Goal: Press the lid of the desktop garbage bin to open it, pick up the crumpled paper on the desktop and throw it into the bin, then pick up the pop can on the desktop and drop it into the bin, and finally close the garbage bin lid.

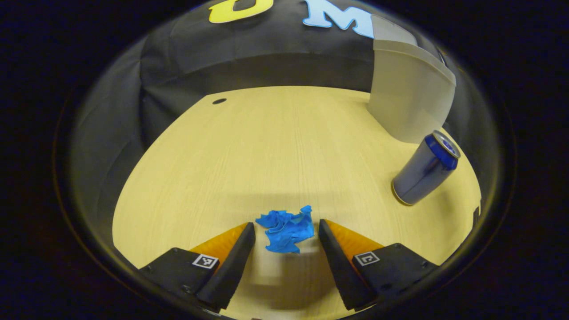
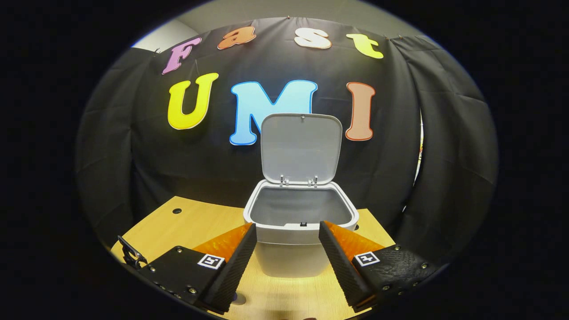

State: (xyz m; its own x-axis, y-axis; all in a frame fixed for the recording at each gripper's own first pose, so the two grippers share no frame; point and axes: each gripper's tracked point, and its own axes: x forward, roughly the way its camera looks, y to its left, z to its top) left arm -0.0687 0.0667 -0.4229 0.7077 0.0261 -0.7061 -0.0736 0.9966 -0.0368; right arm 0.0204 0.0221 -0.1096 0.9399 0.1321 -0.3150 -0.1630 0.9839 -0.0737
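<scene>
The crumpled paper point(image 1: 286, 232) lies on the counter point(image 1: 249, 151), right between the spread fingers of the left tool point(image 1: 286, 242), which touch it on neither side as far as the left gripper view shows. The pop can point(image 1: 424, 169) stands off to the right on the same counter, near the grey garbage bin point(image 1: 409, 98). In the right gripper view the garbage bin point(image 2: 300, 240) has its lid point(image 2: 301, 146) raised upright (the inside looks bare), and the right tool point(image 2: 287, 244) is held before it with fingers spread, gripping nothing.
</scene>
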